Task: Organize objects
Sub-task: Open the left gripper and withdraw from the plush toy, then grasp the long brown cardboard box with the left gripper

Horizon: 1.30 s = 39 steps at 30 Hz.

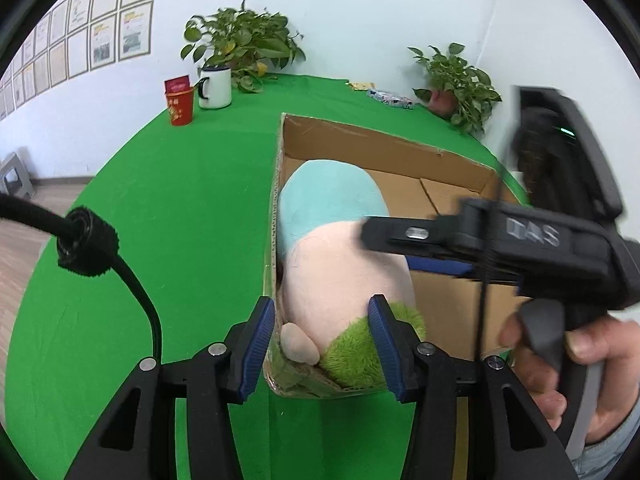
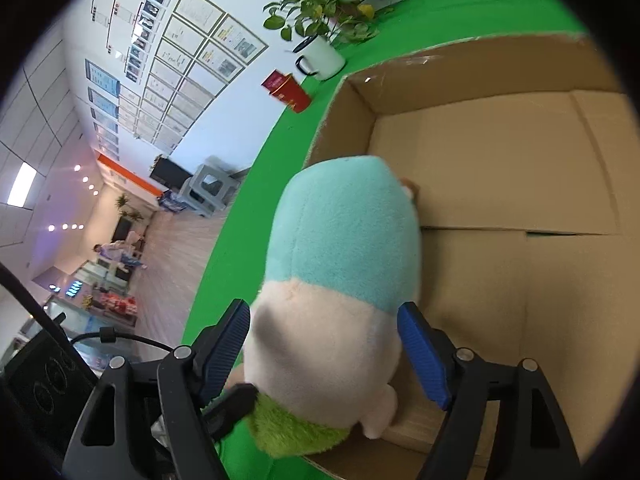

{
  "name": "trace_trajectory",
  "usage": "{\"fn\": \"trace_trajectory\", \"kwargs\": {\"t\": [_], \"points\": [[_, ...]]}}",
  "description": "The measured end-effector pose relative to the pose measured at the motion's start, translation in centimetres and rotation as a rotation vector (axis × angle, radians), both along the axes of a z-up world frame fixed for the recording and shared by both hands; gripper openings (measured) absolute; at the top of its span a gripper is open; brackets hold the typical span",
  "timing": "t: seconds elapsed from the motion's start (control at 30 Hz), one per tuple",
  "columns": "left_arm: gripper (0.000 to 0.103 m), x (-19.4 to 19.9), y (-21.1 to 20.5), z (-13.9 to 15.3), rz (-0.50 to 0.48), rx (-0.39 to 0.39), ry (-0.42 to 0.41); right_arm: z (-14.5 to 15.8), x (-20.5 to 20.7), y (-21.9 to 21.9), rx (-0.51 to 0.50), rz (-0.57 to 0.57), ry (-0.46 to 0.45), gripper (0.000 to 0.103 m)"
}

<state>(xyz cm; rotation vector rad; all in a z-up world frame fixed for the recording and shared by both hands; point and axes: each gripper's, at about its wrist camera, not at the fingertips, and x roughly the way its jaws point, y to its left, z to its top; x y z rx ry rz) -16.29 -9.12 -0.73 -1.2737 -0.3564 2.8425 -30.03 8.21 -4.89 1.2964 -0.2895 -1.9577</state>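
Note:
A plush toy (image 1: pixel 340 256) with a light blue top, pale pink middle and green furry bottom lies in the near left corner of an open cardboard box (image 1: pixel 384 148) on the green table. It leans on the box's left wall. My left gripper (image 1: pixel 322 344) is open, its blue pads astride the toy's green end and the box corner. My right gripper (image 2: pixel 324 356) is open around the toy's (image 2: pixel 344 264) pink middle inside the box (image 2: pixel 500 184); its pads stand a little off the plush. The right gripper also shows in the left wrist view (image 1: pixel 500 240), reaching in from the right.
At the table's far left stand a red cup (image 1: pixel 180 106) and a white mug (image 1: pixel 216 86) before a potted plant (image 1: pixel 240 44). A second plant (image 1: pixel 456 80) and small packets (image 1: pixel 390 98) lie at the far right. The green cloth (image 1: pixel 160 216) spreads left of the box.

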Motion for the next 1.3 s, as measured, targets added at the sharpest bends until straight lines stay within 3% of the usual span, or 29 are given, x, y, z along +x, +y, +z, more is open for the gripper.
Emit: {"fn": "trace_trajectory", "kwargs": {"t": [0.2, 0.33, 0.47, 0.6, 0.67, 0.73, 0.83, 0.87, 0.9, 0.93, 0.97, 1.0, 1.07, 1.13, 1.17, 1.2, 1.27, 1.3], "points": [[0.047, 1.4, 0.4, 1.7, 0.031, -0.048, 0.053, 2.9, 4.6, 5.4, 0.176, -0.146, 0.265, 0.085], [0.075, 4.4, 3.5, 4.1, -0.007, -0.132, 0.174, 3.2, 8.2, 8.5, 0.311, -0.229, 0.403, 0.085], [0.078, 7.3, 7.5, 5.6, -0.082, -0.182, 0.246, 3.4, 10.6, 11.4, 0.350, -0.306, 0.470, 0.085], [0.079, 8.7, 9.7, 5.8, -0.104, -0.156, 0.260, 3.7, 12.7, 13.7, 0.370, -0.337, 0.527, 0.082], [0.079, 9.3, 10.6, 5.7, -0.109, -0.157, 0.255, 3.7, 13.5, 14.7, 0.368, -0.337, 0.528, 0.065], [0.079, 9.7, 11.1, 5.7, -0.104, -0.152, 0.246, 3.6, 13.8, 15.3, 0.370, -0.347, 0.514, 0.034], [0.079, 10.8, 11.0, 5.6, -0.090, -0.130, 0.238, 3.4, 14.6, 16.3, 0.351, -0.348, 0.489, 0.031], [0.079, 11.1, 11.1, 5.5, -0.083, -0.128, 0.237, 3.4, 14.9, 16.6, 0.341, -0.349, 0.486, 0.031], [0.078, 11.3, 11.3, 5.5, -0.079, -0.131, 0.236, 3.4, 15.2, 16.8, 0.331, -0.348, 0.482, 0.042], [0.076, 11.6, 11.4, 5.4, -0.079, -0.136, 0.236, 3.3, 15.4, 16.9, 0.326, -0.344, 0.479, 0.068], [0.070, 11.8, 11.3, 5.3, -0.079, -0.141, 0.235, 3.3, 15.8, 17.1, 0.319, -0.340, 0.477, 0.080], [0.065, 12.0, 11.3, 5.2, -0.080, -0.144, 0.229, 3.4, 16.1, 17.3, 0.294, -0.340, 0.482, 0.086], [0.047, 12.3, 11.0, 4.9, -0.105, -0.111, 0.213, 3.5, 16.6, 17.5, 0.259, -0.328, 0.475, 0.086], [0.046, 12.5, 10.4, 4.7, -0.164, 0.009, 0.205, 3.6, 17.1, 17.3, 0.210, -0.281, 0.449, 0.086], [0.047, 12.8, 9.9, 4.6, -0.199, 0.097, 0.200, 3.6, 17.6, 17.1, 0.197, -0.256, 0.442, 0.087], [0.049, 12.8, 9.6, 4.4, -0.218, 0.134, 0.191, 3.5, 18.2, 16.8, 0.189, -0.230, 0.438, 0.088], [0.076, 13.4, 9.1, 4.0, -0.240, 0.161, 0.160, 2.7, 19.8, 16.3, 0.171, -0.157, 0.414, 0.092], [0.080, 13.9, 8.9, 3.6, -0.244, 0.162, 0.151, 1.9, 20.5, 16.0, 0.167, -0.113, 0.381, 0.093]]}}
